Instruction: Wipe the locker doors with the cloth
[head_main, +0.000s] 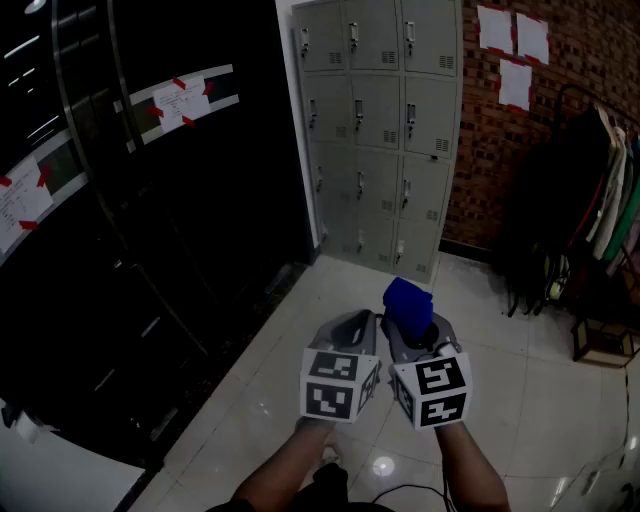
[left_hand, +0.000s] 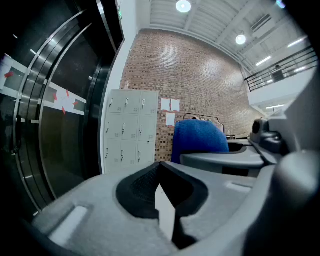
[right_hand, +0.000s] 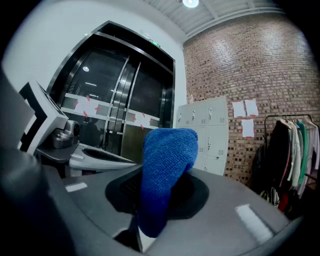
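Observation:
A grey bank of lockers (head_main: 380, 130) stands ahead against the wall, with several small doors and handles; it also shows as the lockers (left_hand: 131, 131) and the lockers (right_hand: 206, 132) in the two gripper views. My right gripper (head_main: 418, 328) is shut on a blue cloth (head_main: 408, 306), which sticks up out of the jaws as a folded wad, the blue cloth (right_hand: 165, 172). Close beside it on the left, my left gripper (head_main: 352, 330) is shut with nothing between its jaws, the left gripper (left_hand: 162, 195). Both are held low, well short of the lockers, over the tiled floor.
Dark glass doors (head_main: 150, 200) with red-taped paper notices fill the left side. A brick wall (head_main: 500, 150) with white sheets lies right of the lockers. A clothes rack (head_main: 600, 210) with hanging garments stands at the far right. A pale tiled floor (head_main: 300, 330) leads to the lockers.

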